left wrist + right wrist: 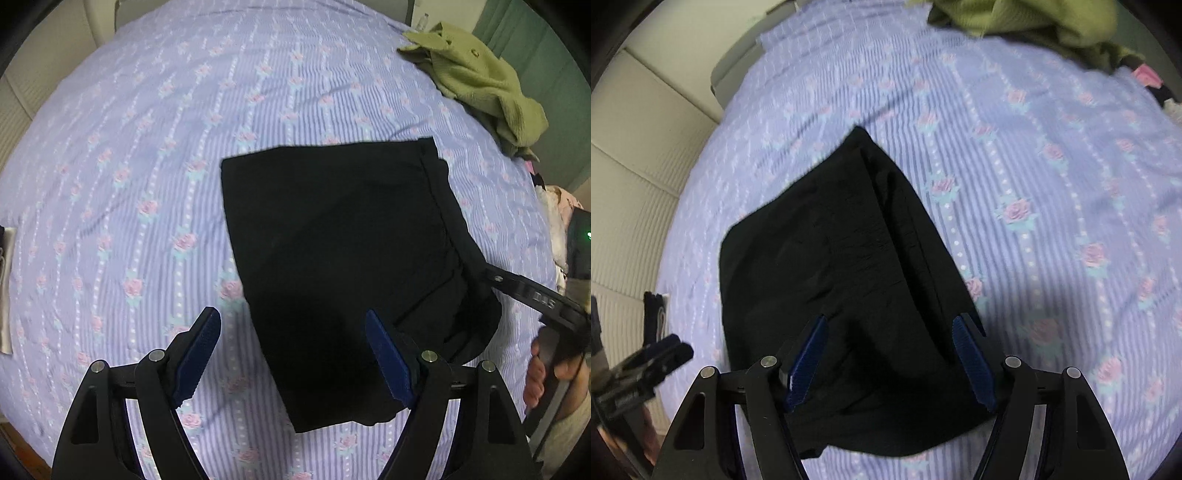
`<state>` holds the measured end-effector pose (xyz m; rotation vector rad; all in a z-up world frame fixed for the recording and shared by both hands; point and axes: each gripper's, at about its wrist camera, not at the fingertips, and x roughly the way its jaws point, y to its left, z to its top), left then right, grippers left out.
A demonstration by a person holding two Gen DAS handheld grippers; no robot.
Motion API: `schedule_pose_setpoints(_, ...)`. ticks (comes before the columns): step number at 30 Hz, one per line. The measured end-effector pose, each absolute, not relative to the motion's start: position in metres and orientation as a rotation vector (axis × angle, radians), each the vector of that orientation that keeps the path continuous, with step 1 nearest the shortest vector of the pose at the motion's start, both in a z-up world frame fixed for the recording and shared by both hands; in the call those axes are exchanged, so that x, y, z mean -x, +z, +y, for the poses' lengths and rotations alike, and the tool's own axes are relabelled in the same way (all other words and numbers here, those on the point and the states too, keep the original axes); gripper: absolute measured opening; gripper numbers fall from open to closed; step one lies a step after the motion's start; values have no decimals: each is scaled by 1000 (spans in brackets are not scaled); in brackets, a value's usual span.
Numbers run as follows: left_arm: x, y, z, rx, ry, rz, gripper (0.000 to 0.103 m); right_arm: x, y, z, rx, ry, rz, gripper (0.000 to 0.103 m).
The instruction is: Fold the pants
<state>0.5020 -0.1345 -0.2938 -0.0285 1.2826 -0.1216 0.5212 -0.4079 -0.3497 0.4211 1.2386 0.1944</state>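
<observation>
Pants (332, 258), black and already folded into a compact block, are laid flat on the bed (129, 166), whose cover is lilac with striped rows of pink roses. A green garment (476, 77) is bunched well apart from them at the far right of the bed.

In the left wrist view, the left gripper (293, 360) is seen with its jaws spread apart and nothing held between them. The near left edge of the block falls between the blue pads (197, 360), and the bulk of the cloth extends forward and to the right. The right gripper (524, 291) is seen reaching in from the right, its tip at the rounded, bunched right edge of the block.

In the right wrist view, the right gripper (890, 360) is likewise shown with its jaws apart and empty, poised directly over the near end of the pants (842, 277). The long axis of the block is seen to run away from this gripper toward a narrow far corner, roughly in line with its fingers. The left gripper (670, 352) appears blurred at the lower left, just beside the block.

The right gripper is judged the nearer to the thicker, layered edge, so any further fold or smoothing would probably be led from that side. Whether another fold is needed cannot be settled from these views.
</observation>
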Motion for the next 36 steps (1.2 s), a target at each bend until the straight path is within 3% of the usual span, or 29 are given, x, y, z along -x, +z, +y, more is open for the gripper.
schedule_pose_setpoints(1, -502, -294, -136, 31, -128, 1286, 80, -522, -353, -406, -419, 200, 1253, 55)
schedule_pose_setpoints(3, -503, -292, -139, 29, -133, 1287, 80, -525, -359, -397, -349, 196, 1294, 51)
schedule_pose_setpoints(5, -505, -290, -140, 31, -137, 1279, 80, -526, -359, -390, -284, 191, 1304, 40)
schedule_pose_setpoints(6, -506, -287, -138, 31, -138, 1272, 80, -526, -355, -384, -238, 189, 1293, 29)
schedule_pose_setpoints(11, -508, -277, -132, 25, -135, 1239, 80, -525, -341, -378, -87, 111, 1248, 23)
schedule_pose_setpoints(12, -509, -277, -131, 24, -133, 1238, 80, -526, -343, -383, -110, 101, 1259, 24)
schedule_pose_setpoints(14, -508, -276, -128, 25, -125, 1234, 80, -527, -342, -393, -169, 83, 1262, 35)
schedule_pose_setpoints(16, -505, -275, -123, 19, -113, 1223, 80, -521, -336, -398, -183, 35, 1256, 58)
schedule_pose_setpoints(19, -500, -273, -112, 13, -101, 1213, 80, -494, -305, -407, -204, -93, 1164, 70)
schedule_pose_setpoints(28, -469, -236, -65, -18, -198, 1133, 82, -398, -237, -374, -498, -104, 1014, 74)
schedule_pose_setpoints(36, -457, -231, -26, -155, -296, 1087, 84, -356, -266, -306, -674, -87, 969, 79)
